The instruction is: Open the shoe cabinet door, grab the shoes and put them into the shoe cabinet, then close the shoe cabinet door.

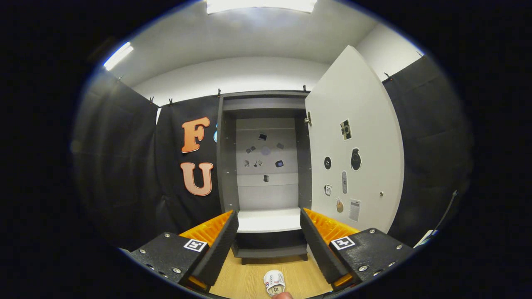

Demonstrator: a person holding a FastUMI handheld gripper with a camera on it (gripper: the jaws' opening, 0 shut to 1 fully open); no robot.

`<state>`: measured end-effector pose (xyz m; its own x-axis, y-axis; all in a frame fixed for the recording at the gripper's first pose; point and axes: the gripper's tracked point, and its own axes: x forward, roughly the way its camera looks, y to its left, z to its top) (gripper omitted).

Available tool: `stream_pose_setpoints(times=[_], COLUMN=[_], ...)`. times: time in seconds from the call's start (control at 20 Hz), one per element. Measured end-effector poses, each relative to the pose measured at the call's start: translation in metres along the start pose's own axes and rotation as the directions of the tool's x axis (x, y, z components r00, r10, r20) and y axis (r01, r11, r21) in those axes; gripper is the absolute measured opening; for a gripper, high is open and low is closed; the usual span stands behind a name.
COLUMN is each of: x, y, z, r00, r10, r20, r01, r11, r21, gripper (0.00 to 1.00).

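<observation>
Fingers of the gripper stand wide apart, holding nothing, aimed at the shoe cabinet, whose door swings open. A shoe lies on the floor before it; descending squarely over the shoe seems best.

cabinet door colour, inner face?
White with small stickers, seen in the gripper view: door swung open beyond the open claw.

Pale wooden floor below, bright ceiling lights overhead, black cloth wall with clips along its top
</observation>
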<state>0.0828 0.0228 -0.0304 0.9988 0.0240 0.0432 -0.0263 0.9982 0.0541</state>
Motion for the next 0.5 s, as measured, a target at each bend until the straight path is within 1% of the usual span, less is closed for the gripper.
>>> stream_pose_setpoints(times=[0.5], x=[-0.006], y=[0.021], z=[-0.005], r00=[1.000], r10=[-0.005], r20=[-0.008], r01=[0.005], r11=[1.000], r21=[-0.020], gripper=[0.93])
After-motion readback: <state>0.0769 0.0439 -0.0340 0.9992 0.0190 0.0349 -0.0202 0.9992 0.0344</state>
